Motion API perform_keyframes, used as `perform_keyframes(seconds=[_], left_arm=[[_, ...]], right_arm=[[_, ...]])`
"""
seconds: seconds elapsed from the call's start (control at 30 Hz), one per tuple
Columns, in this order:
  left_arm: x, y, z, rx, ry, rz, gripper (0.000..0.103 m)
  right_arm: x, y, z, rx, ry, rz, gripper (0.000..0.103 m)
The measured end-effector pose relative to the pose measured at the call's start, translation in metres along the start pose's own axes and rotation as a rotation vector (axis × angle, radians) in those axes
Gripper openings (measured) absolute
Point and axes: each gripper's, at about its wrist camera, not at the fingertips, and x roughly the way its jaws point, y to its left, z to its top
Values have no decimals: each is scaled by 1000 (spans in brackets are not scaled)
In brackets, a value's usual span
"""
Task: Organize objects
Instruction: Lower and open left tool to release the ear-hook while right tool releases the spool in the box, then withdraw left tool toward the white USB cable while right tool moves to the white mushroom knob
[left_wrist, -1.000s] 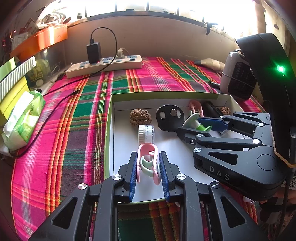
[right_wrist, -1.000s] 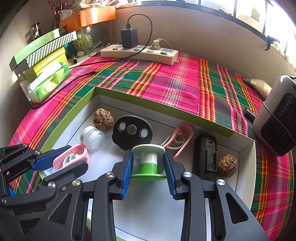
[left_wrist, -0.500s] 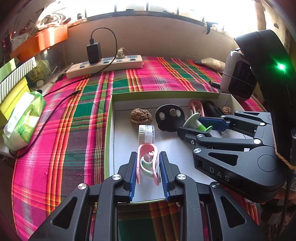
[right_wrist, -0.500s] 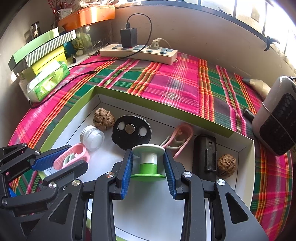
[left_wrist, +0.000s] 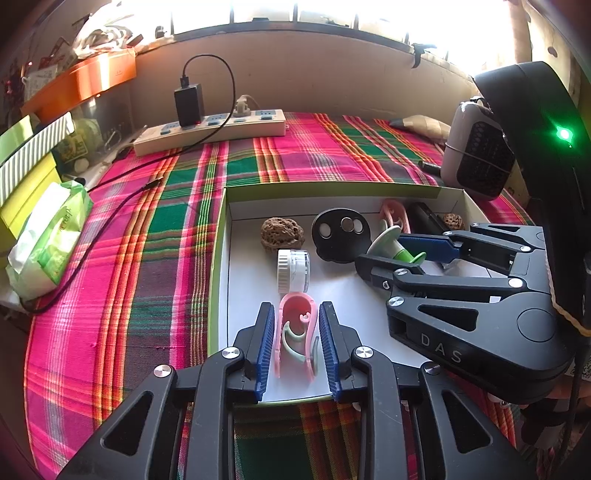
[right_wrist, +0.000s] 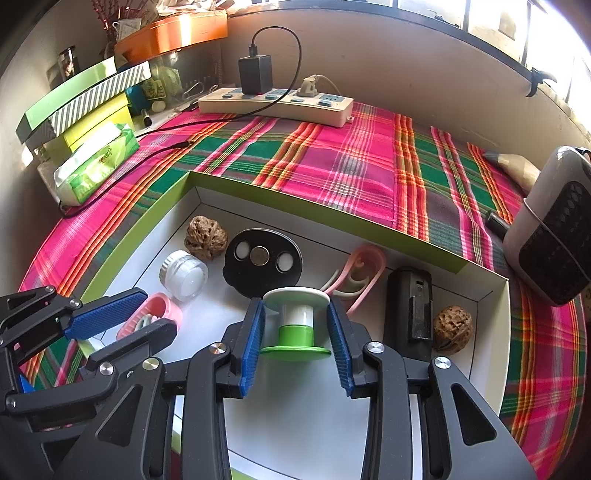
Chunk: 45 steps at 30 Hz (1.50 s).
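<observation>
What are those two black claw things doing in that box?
A person is tidying small things into a white box with a green rim. The left gripper has a pink clip between its blue pads, and the right gripper has a green and white spool between its pads. Both jaws have just been opening, so the clip and spool seem to be let go on the box floor. Two walnuts, a little jar, a black disc and another pink clip already lie inside.

Left gripper (left_wrist: 297, 345) and right gripper (right_wrist: 296, 341) angle downward side by side (jaws just eased apart); both stand slightly open.
</observation>
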Motion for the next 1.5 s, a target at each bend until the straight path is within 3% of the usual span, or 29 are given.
perform_keyframes(seconds=[0.67,1.5], left_arm=[[-13,6,-4,-25,-17,12,30],[-52,8,-22,-27,-67,39,31]], right_arm=[[-11,-1,-2,24,-20,-14,45],[-45,12,-17,54,-75,-28,49]])
